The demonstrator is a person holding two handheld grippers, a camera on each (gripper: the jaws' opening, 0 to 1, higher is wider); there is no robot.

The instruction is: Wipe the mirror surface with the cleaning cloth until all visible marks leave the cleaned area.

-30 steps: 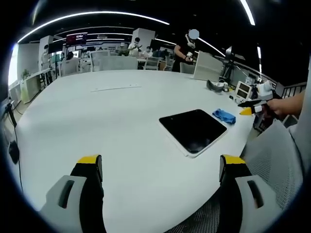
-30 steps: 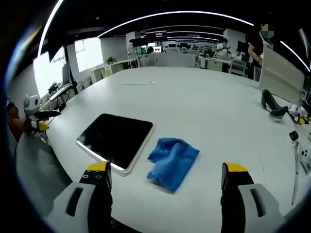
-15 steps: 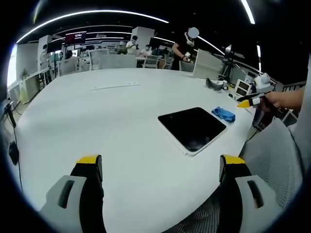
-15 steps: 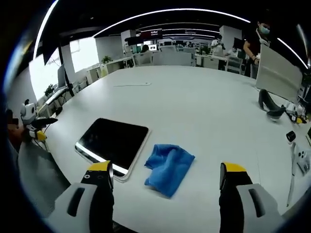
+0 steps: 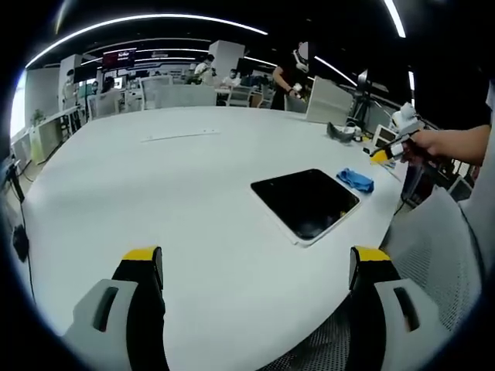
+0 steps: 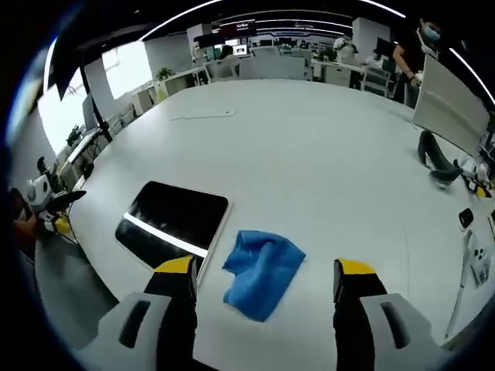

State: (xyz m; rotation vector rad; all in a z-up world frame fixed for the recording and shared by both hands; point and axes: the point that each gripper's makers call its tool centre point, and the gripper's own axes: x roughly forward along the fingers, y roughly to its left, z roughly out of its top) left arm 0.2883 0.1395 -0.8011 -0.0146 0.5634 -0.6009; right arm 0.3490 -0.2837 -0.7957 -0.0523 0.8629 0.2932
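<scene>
Right gripper view: right gripper point(image 6: 263, 282) poised above the cleaning cloth point(image 6: 262, 272), jaws apart, nothing held; closer over the cloth than a second ago, with the view tipped further down toward the table point(image 6: 309, 154).
Cleaning cloth: blue, crumpled, lying on the table just beside the mirror point(image 6: 172, 225), between the two jaws as framed; not yet grasped.
Mirror: dark rectangular panel with a pale rim, flat on the table near its edge; a bright strip of ceiling light reflected across it; marks on the surface too small to tell.
Left gripper view: left gripper point(image 5: 255, 267) held low over the near table edge, jaws apart, empty, well apart from the mirror point(image 5: 305, 201) and cloth point(image 5: 355, 181); position matching the earlier pictures.
Right gripper, seen from the left: at the right side of the view in a person's hand point(image 5: 433, 147), raised beyond the cloth.
Change: approach of the right gripper toward the cloth under way.
Meaning for the task: judged as the pick-up step; wiping not yet begun, all of the cleaning left to do.
Next requirement: descent onto the cloth and closure on a fold before any stroke across the mirror.
</scene>
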